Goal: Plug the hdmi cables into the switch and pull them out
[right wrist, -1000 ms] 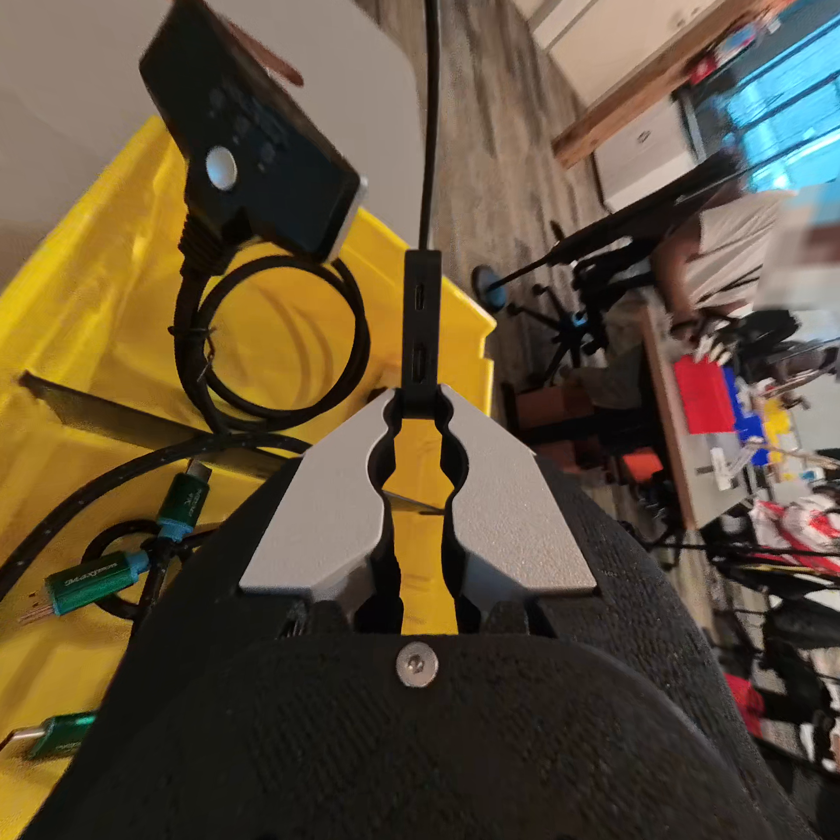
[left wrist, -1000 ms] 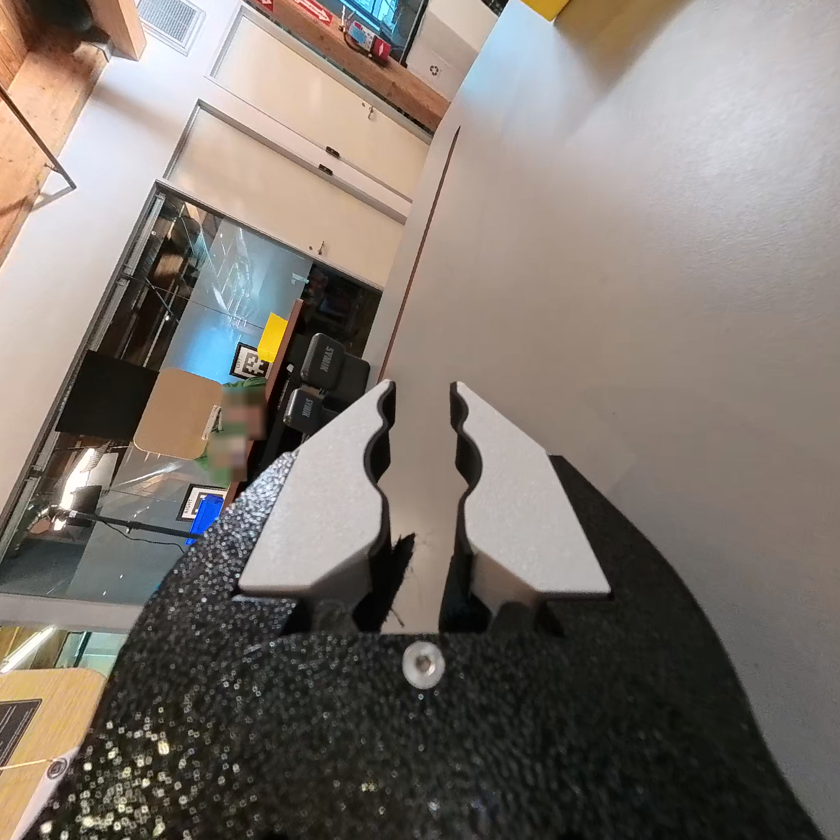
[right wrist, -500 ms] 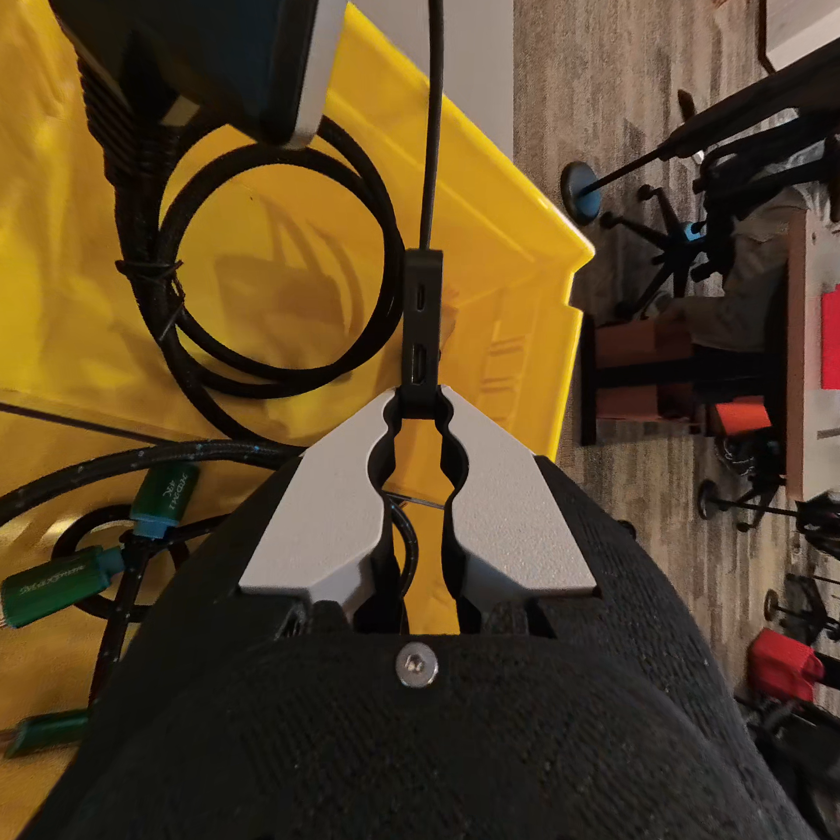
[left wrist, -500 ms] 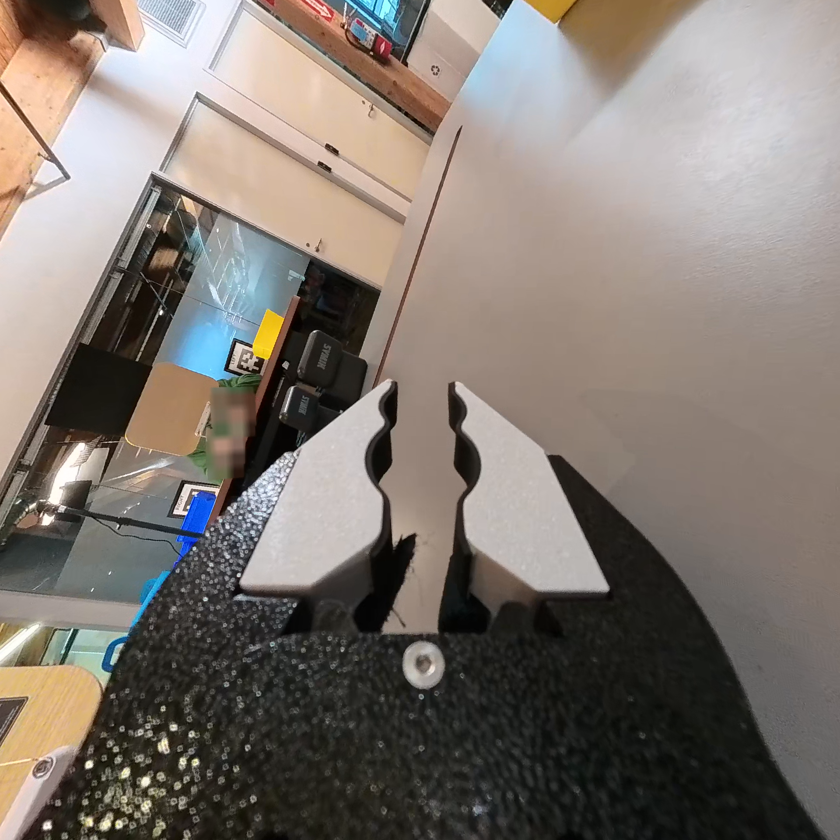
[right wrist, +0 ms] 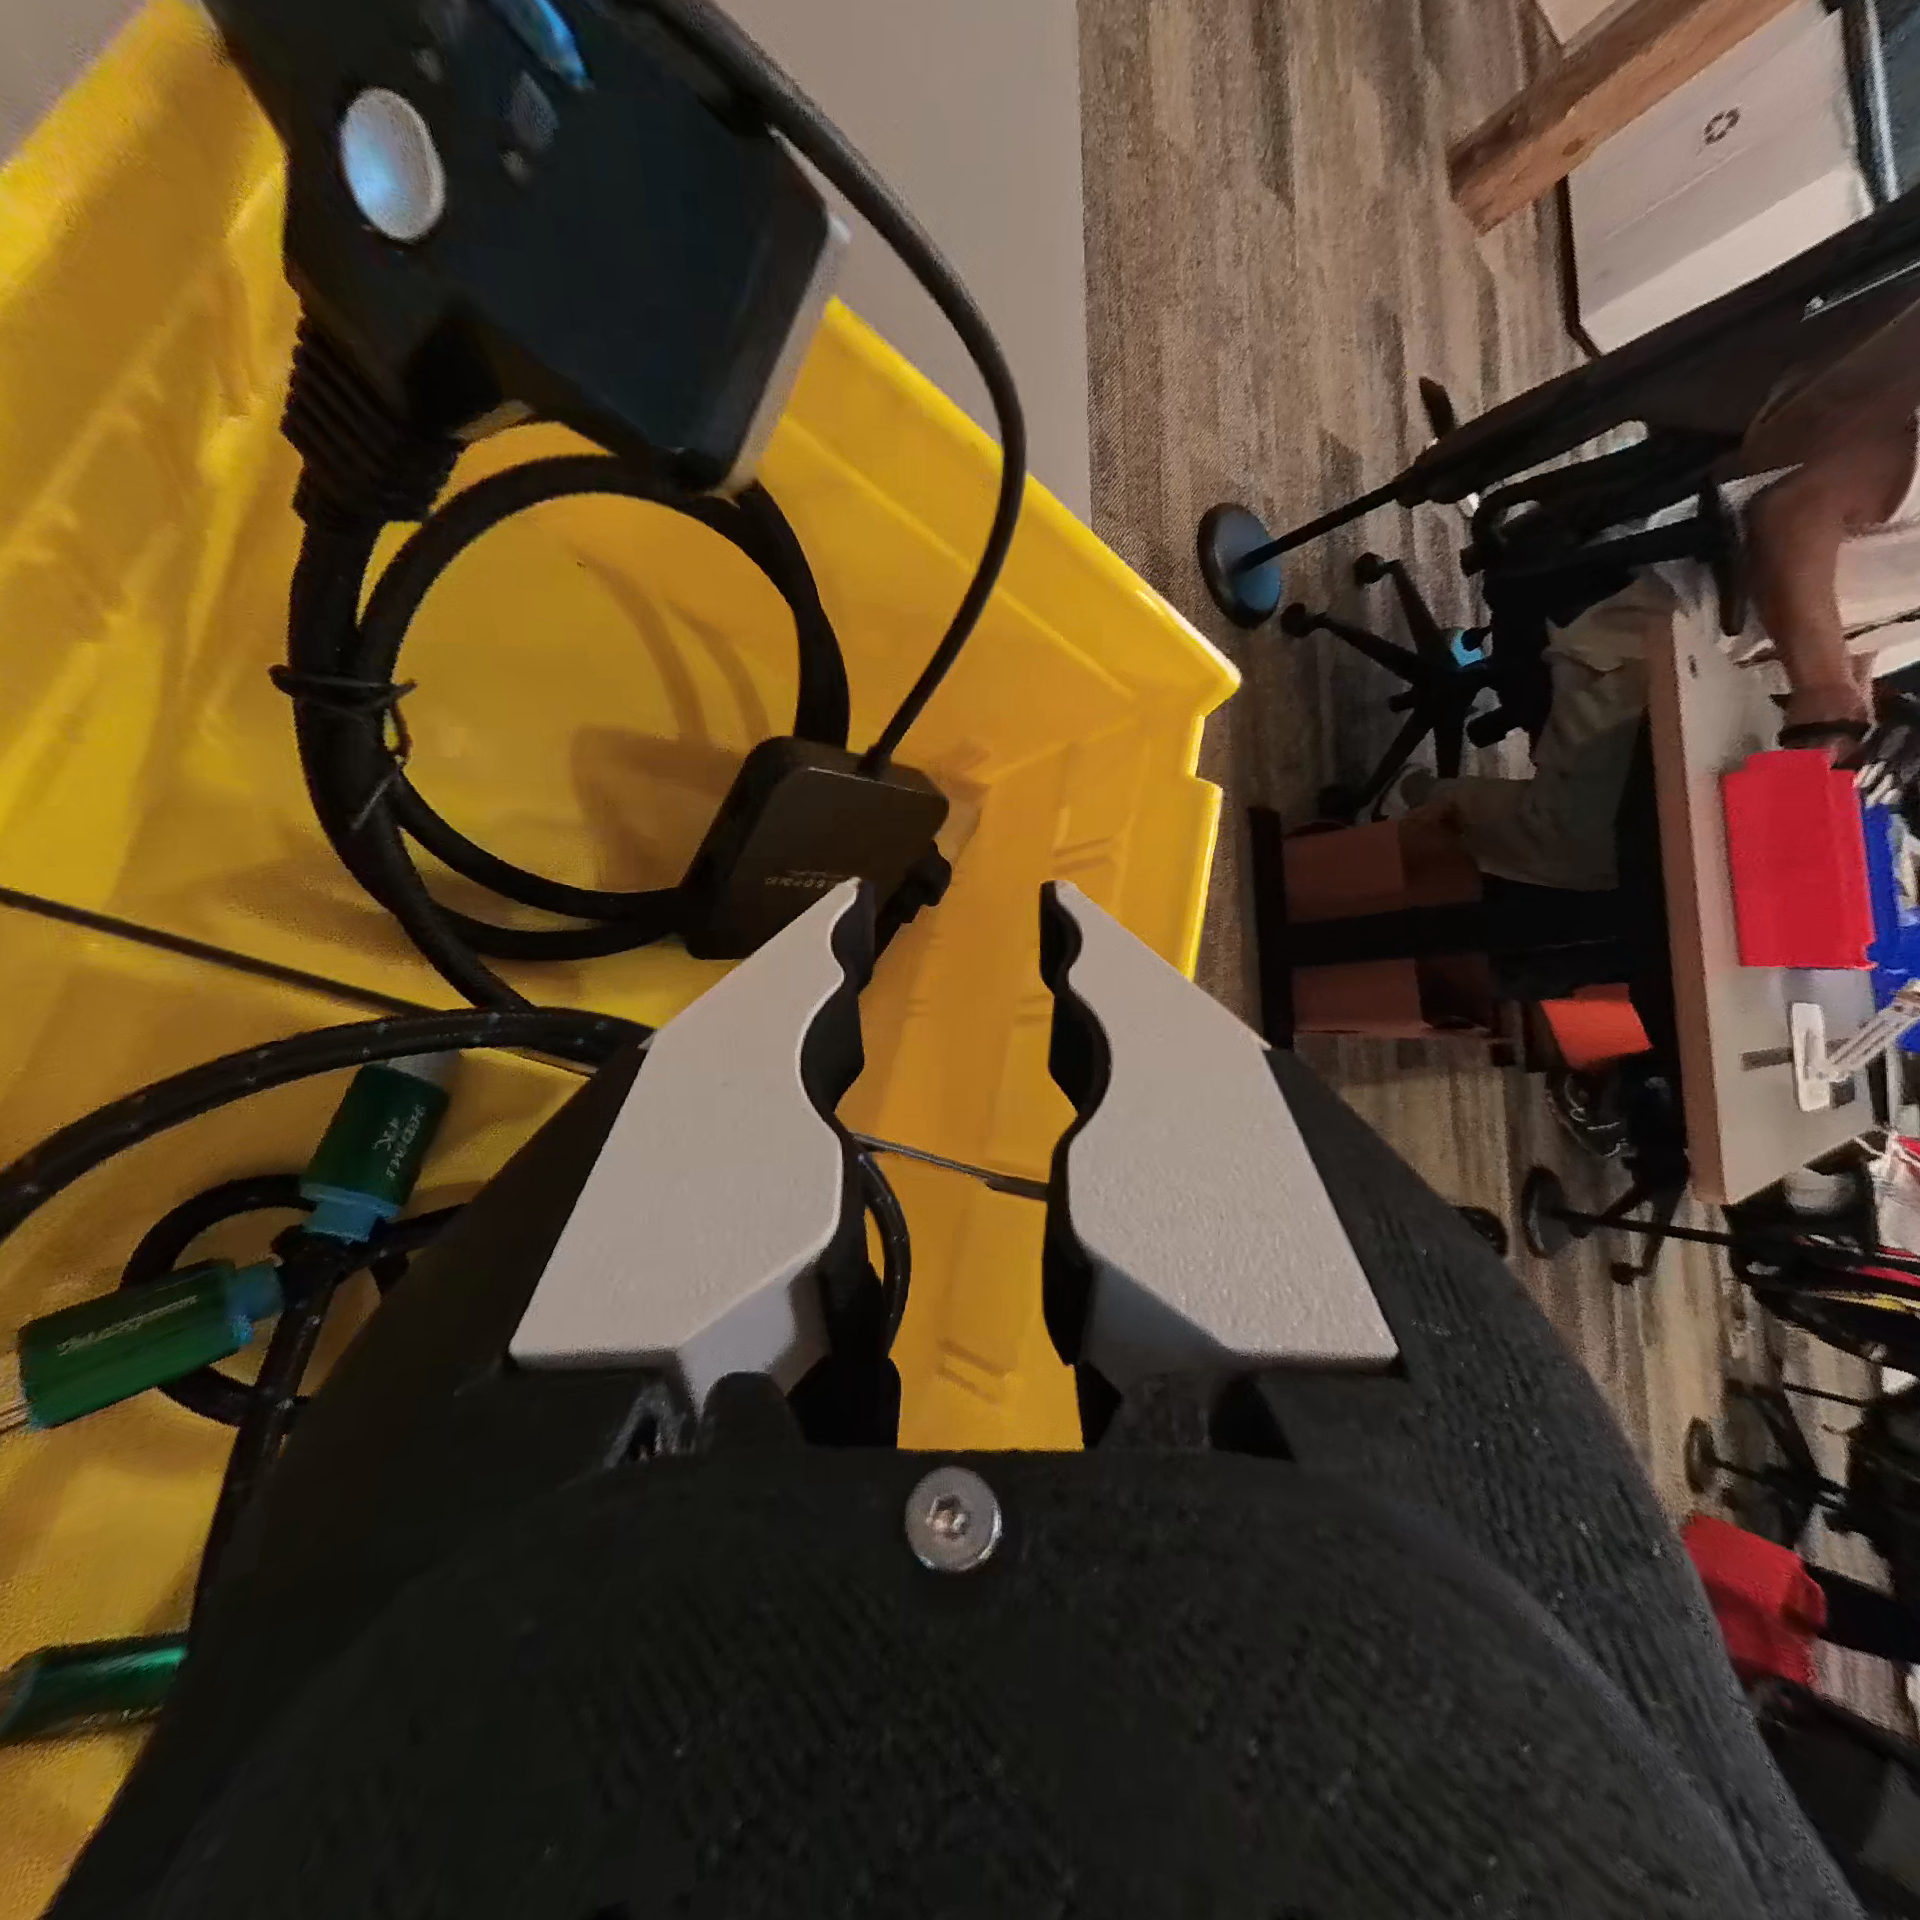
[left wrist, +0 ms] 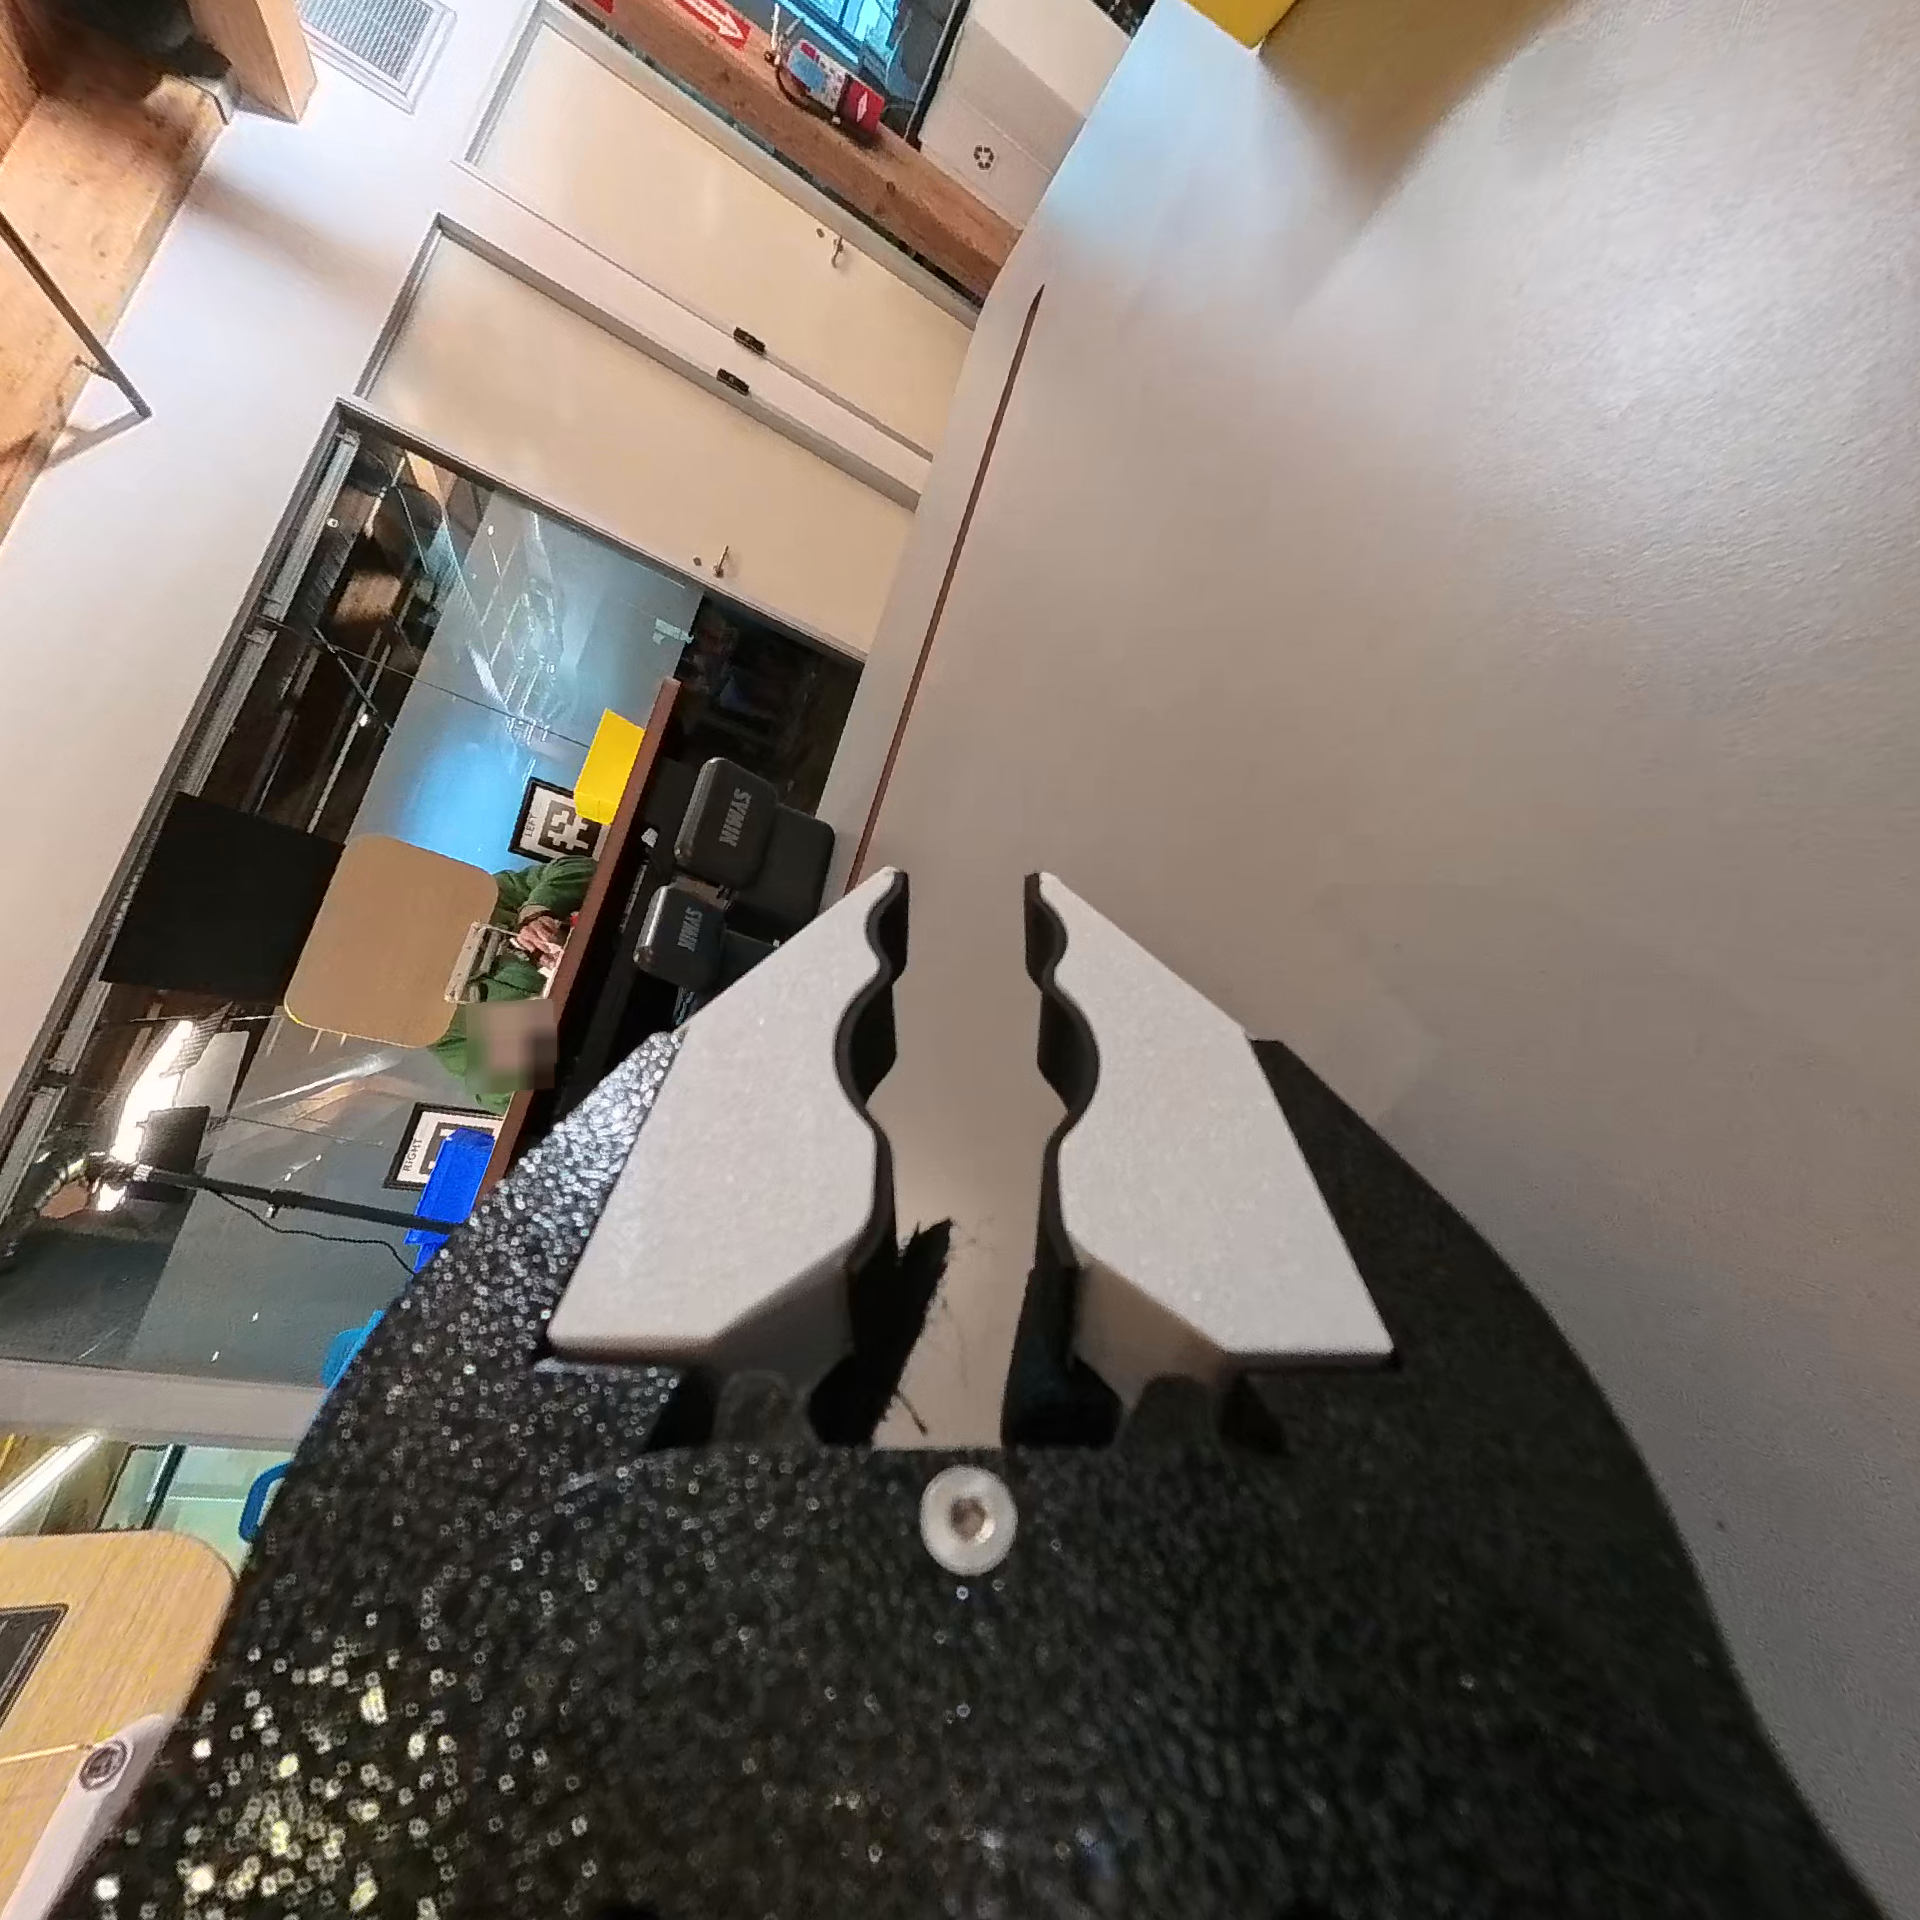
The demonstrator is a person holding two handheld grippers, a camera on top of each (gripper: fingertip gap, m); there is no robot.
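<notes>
In the right wrist view my right gripper [right wrist: 948, 894] is open and empty above a yellow bin [right wrist: 1101, 644]. A small black adapter box [right wrist: 821, 852] on a thin black lead lies in the bin, just off my left fingertip. The black HDMI switch [right wrist: 540, 208] with a round silver button sits at the upper left, with a coiled black braided cable [right wrist: 343, 727] coming off it. Green HDMI plugs [right wrist: 374, 1143] lie in the bin at the lower left. In the left wrist view my left gripper [left wrist: 964, 894] is open and empty over a white table [left wrist: 1455, 623].
The bin's right rim stands at the table edge, with wood-patterned floor [right wrist: 1299, 312] beyond. A person sits at a desk with red and blue bins [right wrist: 1797, 862] at the far right. A yellow bin corner [left wrist: 1236, 16] shows at the top of the left wrist view. The tips of one gripper are about 45 centimeters away from the tips of the other. To reach the black HDMI switch [right wrist: 540, 208] in a straight line is about 10 centimeters for my right fingers, about 40 centimeters for my left.
My right gripper has opened and let go of the small black adapter box, which now lies in the bin. The switch has shifted in view. The left gripper has barely moved.
</notes>
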